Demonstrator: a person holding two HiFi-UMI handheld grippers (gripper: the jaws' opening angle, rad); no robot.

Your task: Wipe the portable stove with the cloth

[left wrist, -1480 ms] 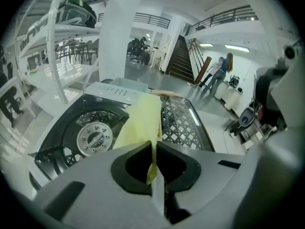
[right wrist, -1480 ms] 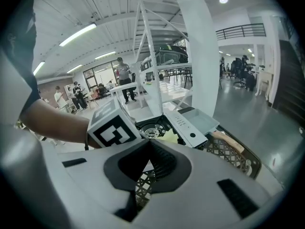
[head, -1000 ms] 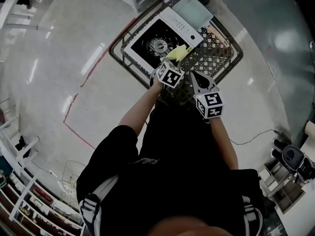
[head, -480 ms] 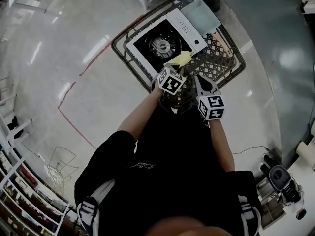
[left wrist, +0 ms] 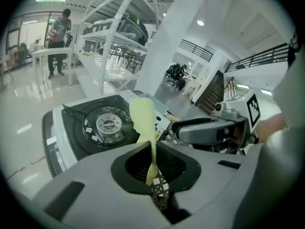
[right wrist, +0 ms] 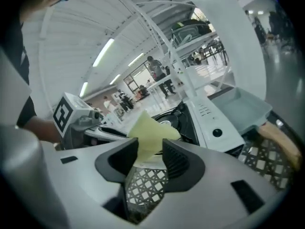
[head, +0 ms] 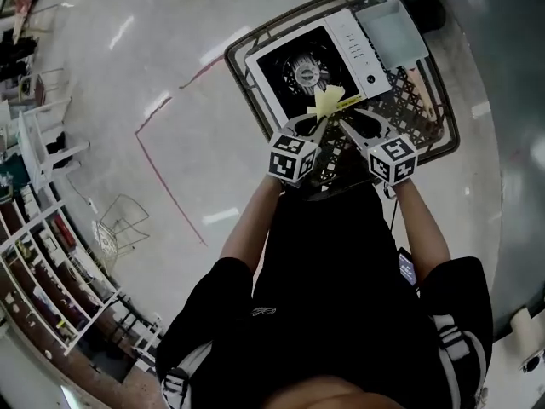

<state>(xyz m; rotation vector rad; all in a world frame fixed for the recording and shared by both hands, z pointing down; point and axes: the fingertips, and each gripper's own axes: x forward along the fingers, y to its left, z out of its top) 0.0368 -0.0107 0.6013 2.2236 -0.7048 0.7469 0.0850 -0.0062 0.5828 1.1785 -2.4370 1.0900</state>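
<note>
Now my left gripper [left wrist: 151, 151] has its jaws closed thin on the yellow cloth [left wrist: 142, 116], which stands up from them. My right gripper [right wrist: 150, 154] has just been opening; a cloth corner is between its jaws, not pressed. Both hang at the near edge of the portable stove [head: 317, 65]. I judge the wiping is not yet begun: next the cloth must go down onto the black top. Only the head view shows the whole stove in its wire basket [head: 421, 109]; only the gripper views show the jaws.

My left gripper [head: 313, 126]: pointed downward, fingers [left wrist: 95, 175] pinched shut on pale yellow cloth [head: 328, 100]. My right gripper [head: 351, 124]: alongside, fingers [right wrist: 181, 163] just opening, same cloth loose between them.
</note>
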